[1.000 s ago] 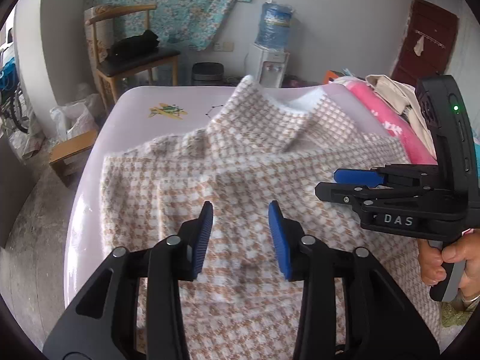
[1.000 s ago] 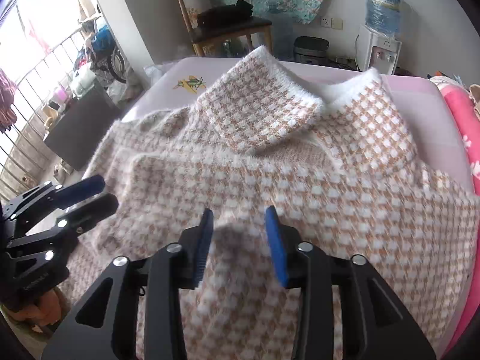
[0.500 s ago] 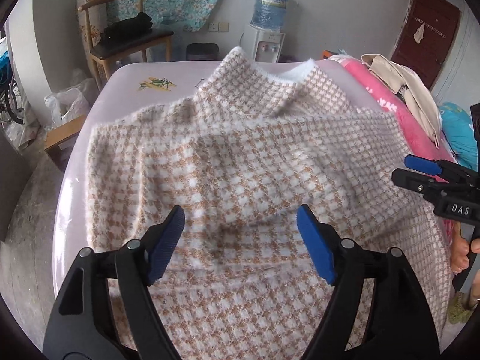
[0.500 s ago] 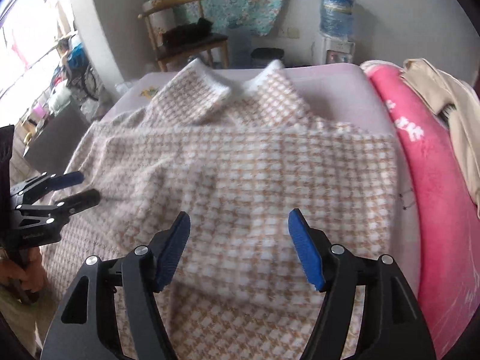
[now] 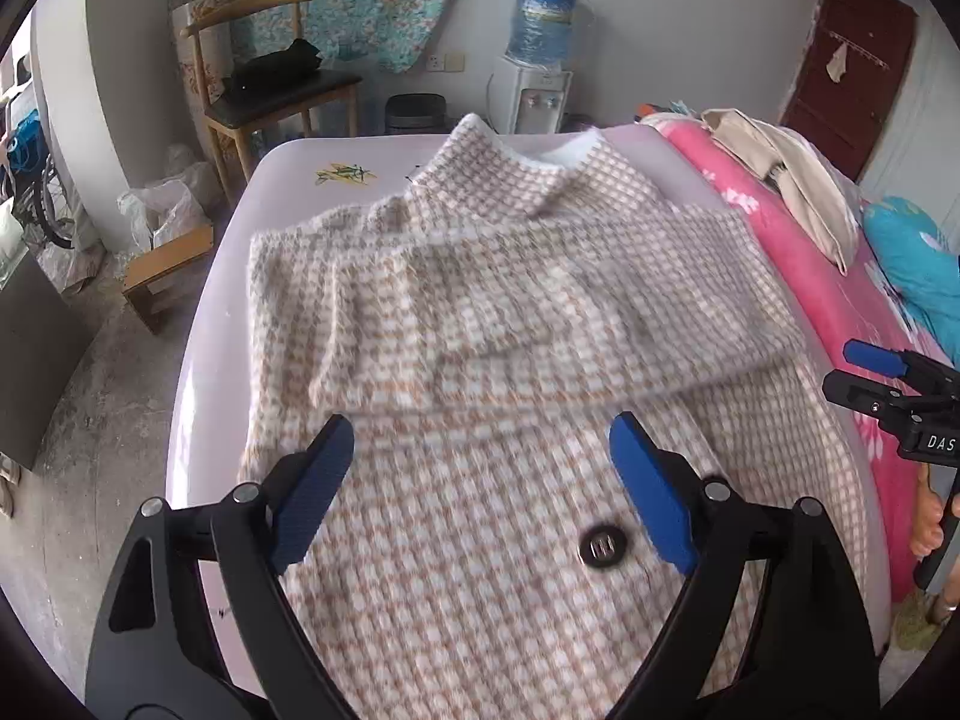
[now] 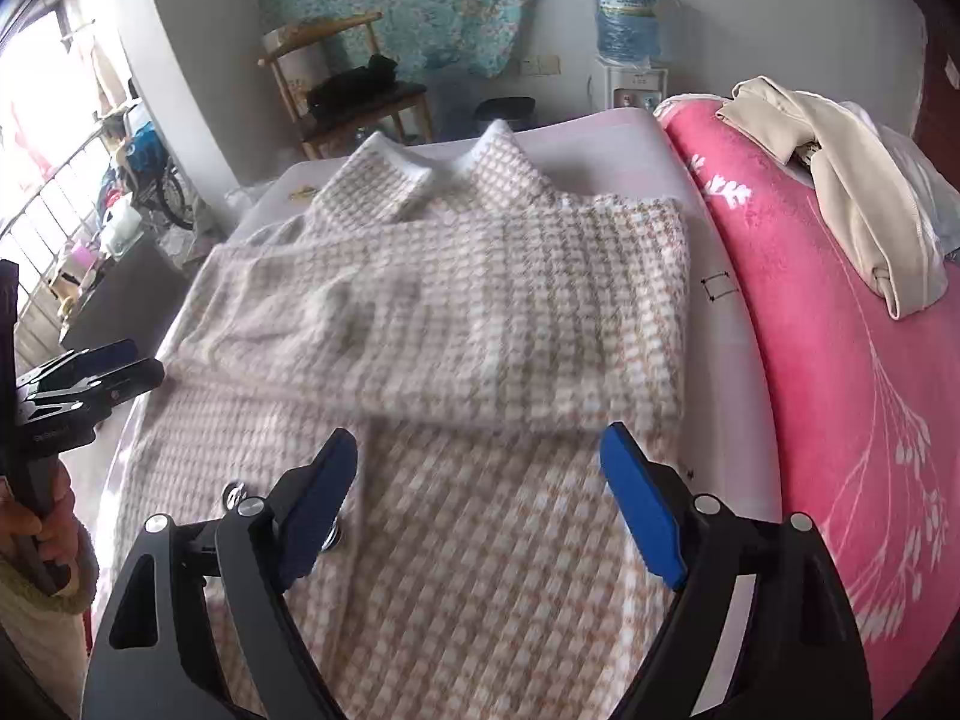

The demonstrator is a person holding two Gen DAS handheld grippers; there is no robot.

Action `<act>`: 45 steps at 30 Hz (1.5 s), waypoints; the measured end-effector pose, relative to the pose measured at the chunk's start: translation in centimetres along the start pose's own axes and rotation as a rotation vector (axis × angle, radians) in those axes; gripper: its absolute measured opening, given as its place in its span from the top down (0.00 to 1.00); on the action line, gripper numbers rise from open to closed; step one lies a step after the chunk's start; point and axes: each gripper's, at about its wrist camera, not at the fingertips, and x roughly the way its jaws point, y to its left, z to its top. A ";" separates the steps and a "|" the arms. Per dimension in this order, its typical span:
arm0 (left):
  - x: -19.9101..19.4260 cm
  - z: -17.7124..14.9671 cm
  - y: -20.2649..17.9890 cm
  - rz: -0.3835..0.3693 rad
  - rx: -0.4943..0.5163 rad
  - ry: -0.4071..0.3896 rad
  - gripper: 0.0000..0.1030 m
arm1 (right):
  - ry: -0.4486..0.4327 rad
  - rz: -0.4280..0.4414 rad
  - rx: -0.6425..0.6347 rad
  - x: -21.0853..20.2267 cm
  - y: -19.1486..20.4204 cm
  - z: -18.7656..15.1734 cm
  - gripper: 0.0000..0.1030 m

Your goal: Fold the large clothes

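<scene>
A tan-and-white houndstooth coat lies spread on the pale lilac table, collar at the far end, both sleeves folded across the chest. A dark button shows on its near half. My left gripper hovers above the near half, jaws still opening, nothing between them. My right gripper hovers over the coat's right side, jaws opening and bare too. Each gripper shows at the edge of the other's view, the right gripper and the left gripper, both hand-held.
A pink flowered blanket with a beige garment borders the table on the right. Beyond the far edge stand a wooden chair, a water dispenser and a dark bin. A low wooden stool sits on the floor at left.
Both grippers opened wide and drew back and up from the coat, the right one swinging further right. The sleeves now lie released across the chest.
</scene>
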 end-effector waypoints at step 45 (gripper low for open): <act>-3.9 -20.3 -1.9 0.192 -0.123 0.138 0.07 | 0.072 -0.065 -0.109 -2.9 4.7 -20.7 0.06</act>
